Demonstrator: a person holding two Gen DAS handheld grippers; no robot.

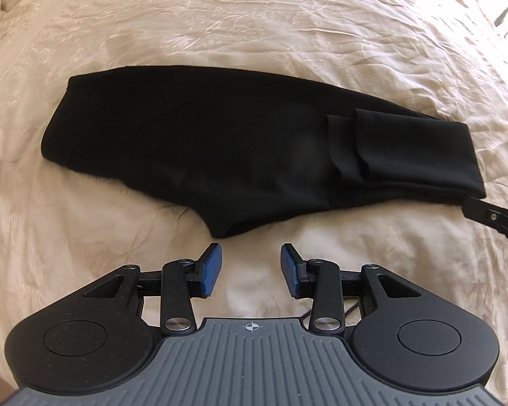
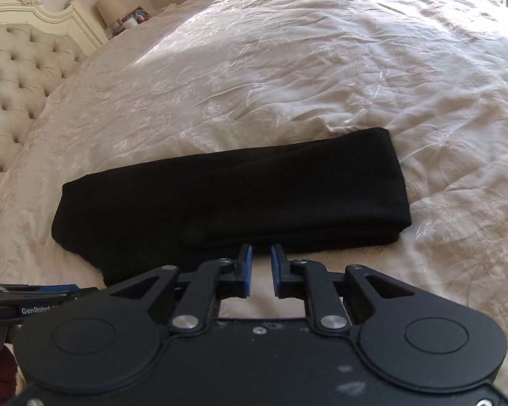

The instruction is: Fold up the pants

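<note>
Black pants (image 1: 220, 142) lie folded lengthwise on a cream bedspread (image 1: 254, 17), with the leg ends doubled back over the body at the right (image 1: 406, 145). My left gripper (image 1: 250, 252) is open and empty, just short of the pants' near edge. In the right wrist view the pants (image 2: 237, 196) lie as a long folded band. My right gripper (image 2: 260, 250) is open with a narrow gap and empty, its tips at the pants' near edge. The right gripper's tip also shows in the left wrist view (image 1: 491, 220), beside the folded end.
A tufted cream headboard (image 2: 17, 77) stands at the left. A bedside table with a lamp (image 2: 110, 8) and small items is behind it. The left gripper's body (image 2: 23, 299) shows at the lower left of the right wrist view.
</note>
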